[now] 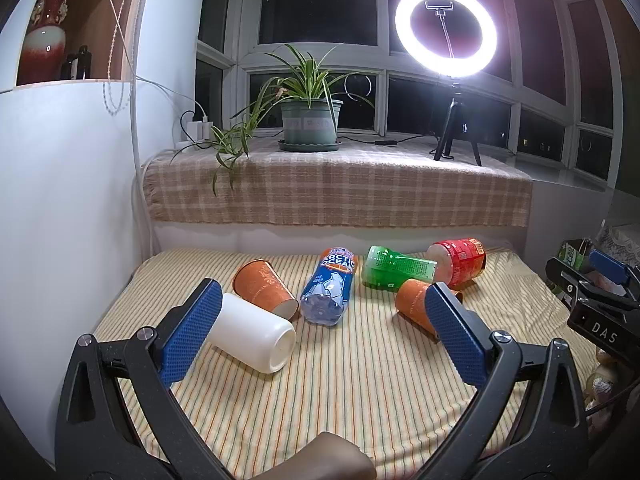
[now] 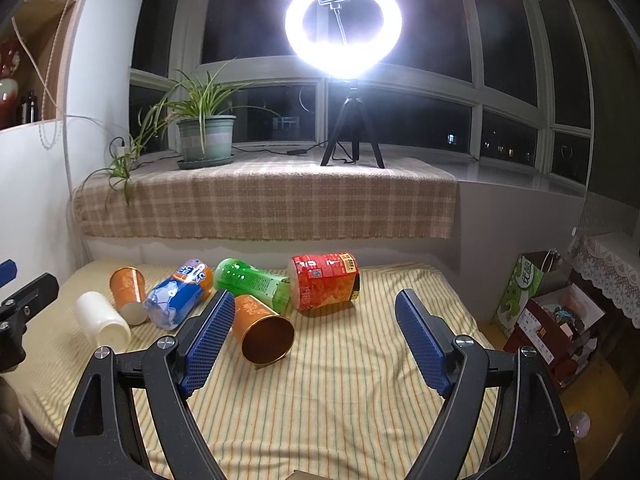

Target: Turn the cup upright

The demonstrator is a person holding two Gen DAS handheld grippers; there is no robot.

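Three cups lie on their sides on the striped tablecloth (image 1: pixel 360 380): a white cup (image 1: pixel 252 334) (image 2: pixel 102 318), an orange paper cup (image 1: pixel 262 286) (image 2: pixel 128 286) beside it, and a second orange paper cup (image 1: pixel 412 304) (image 2: pixel 262 330) with its mouth toward the right wrist camera. My left gripper (image 1: pixel 324 292) is open and empty, with the white cup just beyond its left pad. My right gripper (image 2: pixel 316 300) is open and empty, with the second orange cup just right of its left pad. The right gripper also shows at the right edge of the left wrist view (image 1: pixel 600 292).
A blue bottle (image 1: pixel 330 290) (image 2: pixel 178 292), a green bottle (image 1: pixel 394 270) (image 2: pixel 252 282) and a red jar (image 1: pixel 460 260) (image 2: pixel 324 286) lie on their sides behind the cups. A checked-cloth sill (image 1: pixel 340 188) holds a plant (image 1: pixel 310 120) and ring light (image 1: pixel 446 32). Boxes (image 2: pixel 552 320) stand at right.
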